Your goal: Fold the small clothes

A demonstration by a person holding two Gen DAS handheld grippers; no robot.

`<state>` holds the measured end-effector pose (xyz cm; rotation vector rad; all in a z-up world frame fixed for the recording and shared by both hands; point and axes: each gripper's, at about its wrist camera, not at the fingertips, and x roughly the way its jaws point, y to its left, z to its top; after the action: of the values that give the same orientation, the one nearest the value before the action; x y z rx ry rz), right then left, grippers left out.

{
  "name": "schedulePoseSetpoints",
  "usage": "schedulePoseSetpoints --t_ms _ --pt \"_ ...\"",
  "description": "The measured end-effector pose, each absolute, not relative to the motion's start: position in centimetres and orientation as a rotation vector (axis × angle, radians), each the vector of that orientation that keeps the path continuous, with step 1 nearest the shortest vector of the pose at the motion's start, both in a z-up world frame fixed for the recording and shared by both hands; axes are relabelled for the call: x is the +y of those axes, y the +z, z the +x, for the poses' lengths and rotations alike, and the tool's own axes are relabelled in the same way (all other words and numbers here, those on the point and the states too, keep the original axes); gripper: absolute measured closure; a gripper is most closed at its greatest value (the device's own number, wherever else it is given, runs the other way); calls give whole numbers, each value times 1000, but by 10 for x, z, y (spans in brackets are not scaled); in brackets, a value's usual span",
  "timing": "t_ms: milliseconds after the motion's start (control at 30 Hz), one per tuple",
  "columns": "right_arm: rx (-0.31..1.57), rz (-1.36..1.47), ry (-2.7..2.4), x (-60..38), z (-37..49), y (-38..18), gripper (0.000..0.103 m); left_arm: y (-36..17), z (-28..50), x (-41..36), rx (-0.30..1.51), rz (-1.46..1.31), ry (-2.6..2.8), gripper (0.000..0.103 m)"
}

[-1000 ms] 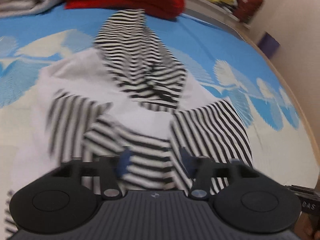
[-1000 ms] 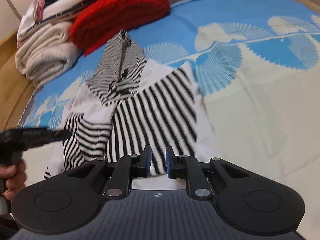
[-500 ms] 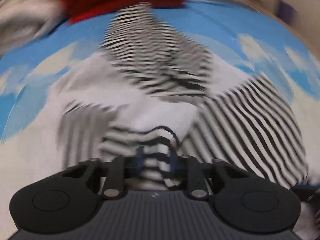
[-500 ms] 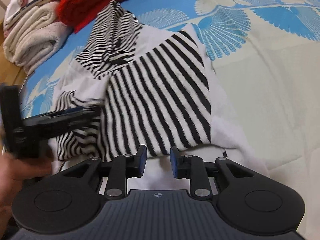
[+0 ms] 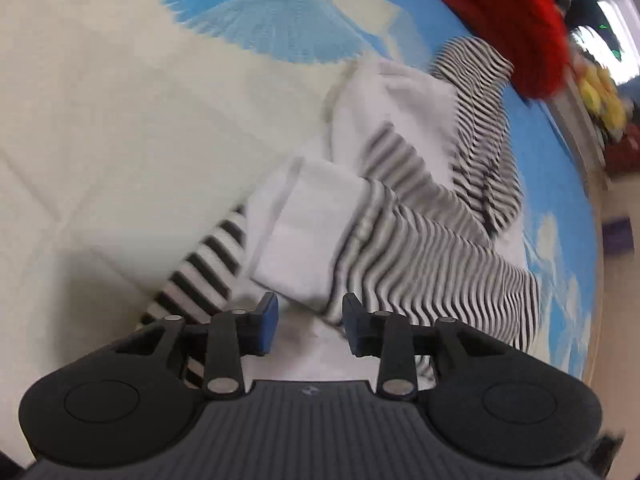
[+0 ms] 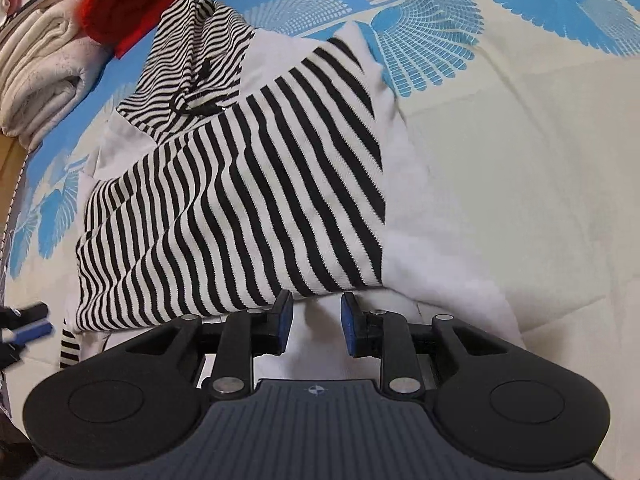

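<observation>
Your left gripper [image 5: 306, 322] points steeply down, its blue-padded jaws opening with nothing pinched between the pads. Your right gripper [image 6: 316, 322] tilts down just as steeply, jaws also opening and gripping nothing. The left gripper's tips show blurred at the right view's left edge.

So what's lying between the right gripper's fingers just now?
In the right wrist view, only the white hem of the striped hoodie lies in the gap of the right gripper; its jaws are opening and grip nothing.

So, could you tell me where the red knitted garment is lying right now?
In the right wrist view the red knitted garment lies top left, between the folded cream towel and the hood of the striped hoodie.
</observation>
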<state>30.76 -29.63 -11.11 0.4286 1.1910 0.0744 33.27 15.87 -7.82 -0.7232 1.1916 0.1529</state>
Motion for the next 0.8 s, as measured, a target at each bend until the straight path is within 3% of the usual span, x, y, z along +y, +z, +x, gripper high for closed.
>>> schedulePoseSetpoints --t_ms 133,300,333,433,533,600,700,800 --pt "1179 459 64 -302 304 -109 73 -77 346 163 1142 -612 158 61" --pt "1147 482 59 -307 305 -107 73 -103 358 164 1210 -598 148 61" --pt "1147 491 46 -310 306 -108 73 -106 362 160 1223 -557 149 63" --pt "1147 519 3 -319 308 -111 73 -103 366 149 1200 -442 111 97" --pt "1145 518 -49 -325 308 -114 80 -78 366 140 1092 -387 56 98" --pt "1143 528 -99 -332 308 -116 99 -52 360 137 981 -394 7 98" --pt "1124 490 -227 -344 306 -115 99 -31 351 136 912 -412 -19 98" --pt "1123 526 -328 -361 301 -114 98 -51 349 140 1086 -352 61 97"
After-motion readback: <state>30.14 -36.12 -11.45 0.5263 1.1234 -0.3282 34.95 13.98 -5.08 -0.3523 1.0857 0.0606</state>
